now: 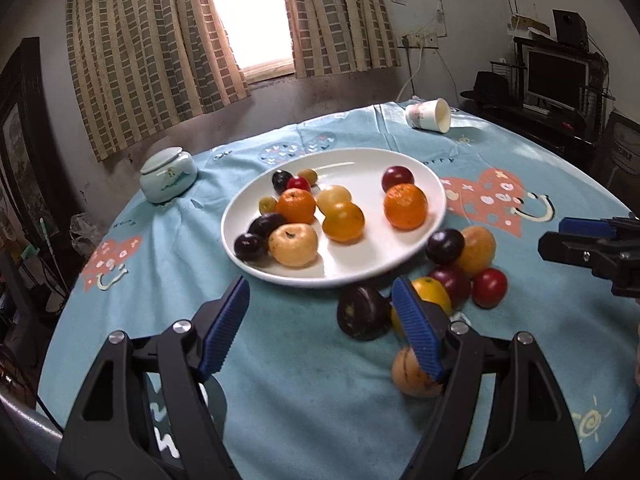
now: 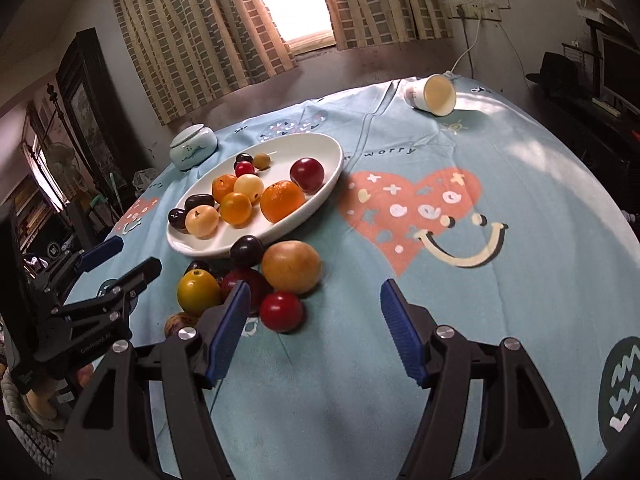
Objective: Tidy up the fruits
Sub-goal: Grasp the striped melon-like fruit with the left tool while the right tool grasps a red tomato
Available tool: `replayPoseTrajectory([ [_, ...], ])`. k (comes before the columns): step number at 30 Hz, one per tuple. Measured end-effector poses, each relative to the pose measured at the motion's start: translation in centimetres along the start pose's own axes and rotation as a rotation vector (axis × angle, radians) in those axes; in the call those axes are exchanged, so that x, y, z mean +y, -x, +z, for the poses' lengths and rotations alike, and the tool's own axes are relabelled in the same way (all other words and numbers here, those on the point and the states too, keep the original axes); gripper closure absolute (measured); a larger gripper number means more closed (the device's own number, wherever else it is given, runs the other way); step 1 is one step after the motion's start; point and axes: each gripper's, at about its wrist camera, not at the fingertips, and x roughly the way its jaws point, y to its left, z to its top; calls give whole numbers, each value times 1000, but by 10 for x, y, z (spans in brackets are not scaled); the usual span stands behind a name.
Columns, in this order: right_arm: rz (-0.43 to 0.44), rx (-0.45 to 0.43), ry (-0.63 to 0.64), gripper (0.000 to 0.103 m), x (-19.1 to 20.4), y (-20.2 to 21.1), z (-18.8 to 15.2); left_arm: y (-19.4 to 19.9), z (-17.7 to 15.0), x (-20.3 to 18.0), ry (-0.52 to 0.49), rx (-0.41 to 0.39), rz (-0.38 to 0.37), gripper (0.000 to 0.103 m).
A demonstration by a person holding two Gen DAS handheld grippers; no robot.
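I hover both grippers, jaws wide and empty, near loose fruit beside the white plate (image 2: pixel 320 190); next, my right gripper (image 2: pixel 314 330) closes on the red plum (image 2: pixel 281 311).

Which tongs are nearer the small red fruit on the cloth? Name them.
Right. The right tongs gape just behind the red fruit; the left tongs sit farther off, across the loose fruit cluster.

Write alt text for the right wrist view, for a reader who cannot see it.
A white plate piled with oranges, plums and pale fruits sits on a blue heart-print tablecloth, with more loose fruits beside its near rim. The right gripper hovers with open, empty jaws; a paper cup lies tipped at the far edge.
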Motion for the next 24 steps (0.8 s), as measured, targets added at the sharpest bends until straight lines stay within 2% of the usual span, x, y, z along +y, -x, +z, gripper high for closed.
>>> replayPoseTrajectory([
  [6, 23, -9, -8, 35, -1, 6, -2, 4, -25, -16, -37, 55, -97, 27],
  [12, 33, 6, -20, 35, -4, 2, -2, 3, -28, -18, -38, 72, -163, 27],
  [17, 39, 17, -22, 35, -5, 1, -2, -3, -33, -24, -44, 120, -234, 28],
  [18, 40, 20, -20, 35, -4, 0, -3, -4, -33, -25, -45, 125, -235, 33],
  [19, 40, 23, -17, 35, -4, -1, -3, -6, -33, -25, -40, 133, -245, 42],
  [21, 38, 31, -14, 35, -3, -2, -4, -12, -34, -23, -17, 161, -280, 51],
  [24, 37, 45, -9, 35, -2, -6, -5, -20, -36, -28, -31, 195, -262, 60],
])
